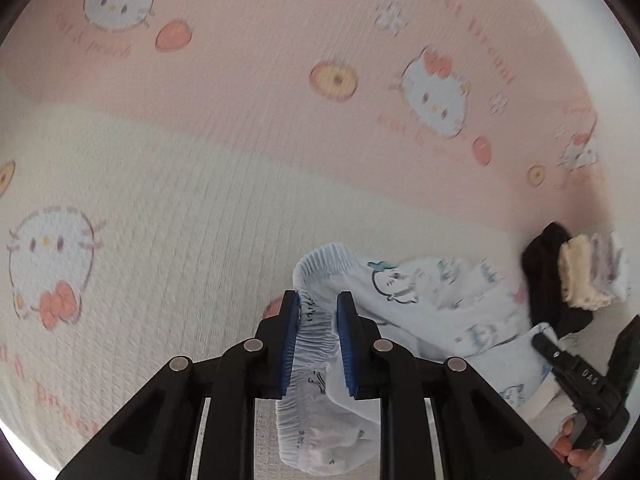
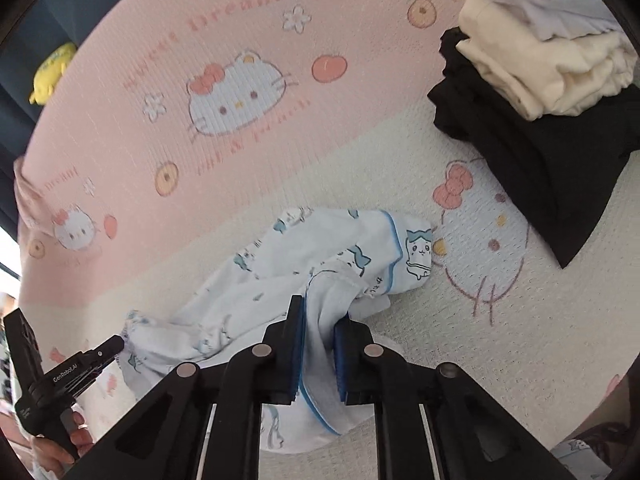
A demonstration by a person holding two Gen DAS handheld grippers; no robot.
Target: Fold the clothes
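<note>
Bright, soft, even daylight; faint shadows only. Slight motion blur across the printed bedsheet (image 1: 240, 128). Strong fisheye curvature, dark vignette at corners. Overexposed glare at far right edge.

Black tongs (image 1: 318, 344), blue ribbed pads (image 1: 291, 344)

The pale blue shorts (image 1: 420, 300) are partly hidden: the black arms of the left tool (image 1: 318, 344) cover their lower part, and the picture's bottom edge cuts them off. In the right wrist view, the pile of folded clothes (image 2: 540, 80) beyond the shorts runs off the edge. The pink writing on the bed sheet (image 1: 240, 120) above the shorts is too blurry to read.
</note>
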